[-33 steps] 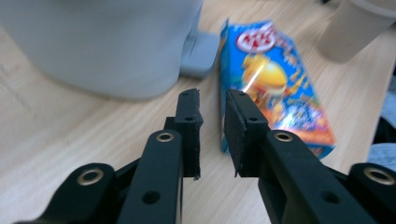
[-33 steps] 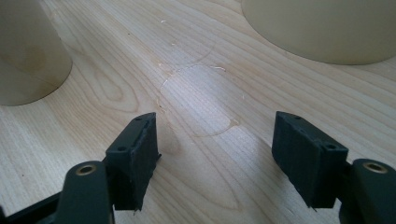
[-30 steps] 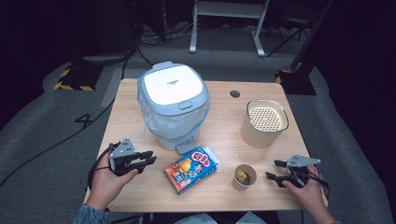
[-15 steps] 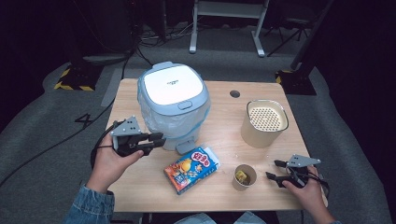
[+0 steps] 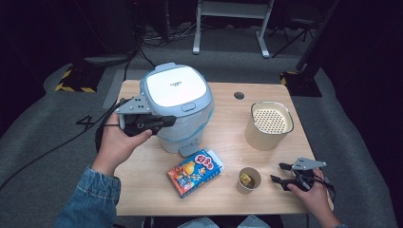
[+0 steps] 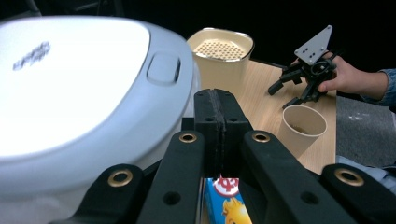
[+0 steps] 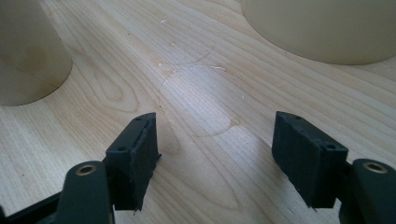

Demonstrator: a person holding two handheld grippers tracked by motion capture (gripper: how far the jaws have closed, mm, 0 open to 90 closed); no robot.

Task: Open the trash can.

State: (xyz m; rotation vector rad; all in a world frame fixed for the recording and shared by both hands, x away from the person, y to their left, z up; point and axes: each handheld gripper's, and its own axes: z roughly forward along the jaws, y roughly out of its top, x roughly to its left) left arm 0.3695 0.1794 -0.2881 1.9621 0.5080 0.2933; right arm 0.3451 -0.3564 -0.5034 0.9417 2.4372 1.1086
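We have the wooden table (image 5: 157, 166) under us, and the biggest thing on it is the white and pale-blue rice cooker (image 5: 177, 108), lid down, standing at the back left. To its right, well apart, stands the cream pot (image 5: 268, 124) with its perforated insert. In front of the cooker lies a bright snack box (image 5: 195, 172), flat, and just to its right a paper cup (image 5: 249, 179) with something yellowish inside.

Our left gripper (image 5: 166, 121) is raised against the cooker's left front flank, jaws pressed flat together with nothing between them; from the left gripper view those closed jaws point across the lid's edge, with the lid-release button (image 6: 163, 68) up ahead and to the left. Whether the tips touch the shell we cannot tell.

Our right gripper (image 5: 278, 173) rests low on the table near the front right corner — jaws spread apart, empty, with the cup just beside it.

We judge the step in hand to be the approach to the cooker, likely to open it. The next move calls for bringing the closed tips onto that button and pressing squarely — a glancing push could slide off the curved lid.
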